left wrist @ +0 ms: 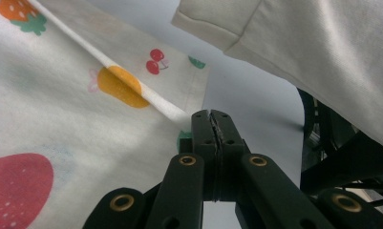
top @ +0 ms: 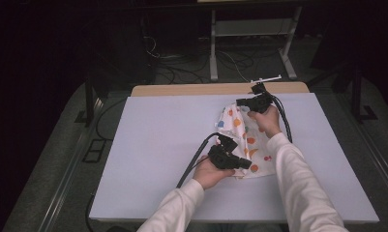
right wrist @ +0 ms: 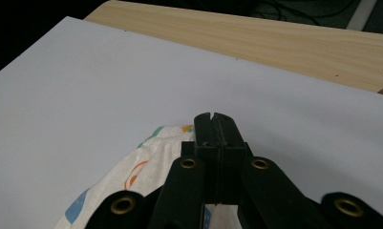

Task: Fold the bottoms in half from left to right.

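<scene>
A white cloth point(top: 247, 140) printed with coloured fruit lies right of the middle of the white board point(top: 157, 145). My left gripper point(top: 248, 165) is at the cloth's near edge, jaws shut on a folded hem of the cloth point(left wrist: 60, 119), which meets the tip of the left gripper point(left wrist: 212, 117). My right gripper point(top: 239, 102) is at the far end, where the cloth rises to a peak. In the right gripper view the cloth point(right wrist: 132, 176) runs up under the shut right gripper point(right wrist: 212, 119); the pinch itself is hidden beneath the jaws.
The board rests on a wooden table whose bare strip point(top: 191, 89) shows at the far edge. Beyond it stand the legs of another desk point(top: 213, 48) and loose floor cables point(top: 182, 72). A white sleeve point(left wrist: 299, 47) hangs close above the left gripper.
</scene>
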Demonstrator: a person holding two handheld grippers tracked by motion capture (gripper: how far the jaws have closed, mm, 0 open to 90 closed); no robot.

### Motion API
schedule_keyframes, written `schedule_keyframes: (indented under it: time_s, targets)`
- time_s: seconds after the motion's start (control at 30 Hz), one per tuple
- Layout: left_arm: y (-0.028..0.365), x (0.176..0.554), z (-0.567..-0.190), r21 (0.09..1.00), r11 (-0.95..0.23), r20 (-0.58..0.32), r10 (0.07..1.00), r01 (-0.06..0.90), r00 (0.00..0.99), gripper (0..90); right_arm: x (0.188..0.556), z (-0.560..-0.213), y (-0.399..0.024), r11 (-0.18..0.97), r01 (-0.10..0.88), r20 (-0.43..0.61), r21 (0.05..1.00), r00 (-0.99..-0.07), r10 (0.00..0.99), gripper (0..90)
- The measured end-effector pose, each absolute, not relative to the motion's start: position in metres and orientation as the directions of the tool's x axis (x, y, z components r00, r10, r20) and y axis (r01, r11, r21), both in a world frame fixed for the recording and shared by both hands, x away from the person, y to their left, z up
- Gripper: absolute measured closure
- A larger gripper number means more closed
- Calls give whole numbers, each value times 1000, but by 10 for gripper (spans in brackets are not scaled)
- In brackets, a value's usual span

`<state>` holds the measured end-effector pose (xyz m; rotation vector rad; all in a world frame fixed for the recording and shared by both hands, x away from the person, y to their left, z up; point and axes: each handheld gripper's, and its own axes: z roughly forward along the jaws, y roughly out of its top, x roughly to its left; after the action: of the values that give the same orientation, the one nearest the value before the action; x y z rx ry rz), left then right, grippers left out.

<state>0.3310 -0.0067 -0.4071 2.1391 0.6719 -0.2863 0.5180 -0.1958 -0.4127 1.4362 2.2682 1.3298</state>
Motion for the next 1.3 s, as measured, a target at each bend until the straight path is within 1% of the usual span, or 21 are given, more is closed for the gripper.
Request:
schedule_keyframes:
  time_s: [0.43, 1.13, 1.3]
  targets:
    - [-30, 338, -416, 661, -491, -441, 357, 567, 823, 891, 527, -426, -210, 175, 672, 302, 719, -530, 793, 885]
    - [-59, 346, -417, 670, -470, -465, 339, 575, 818, 891, 531, -425, -220, 200, 679, 283, 707, -529, 800, 885]
    - [-65, 347, -417, 672, -468, -462, 341, 574, 819, 891, 533, -425, -221, 231, 671, 264, 704, -550, 793, 885]
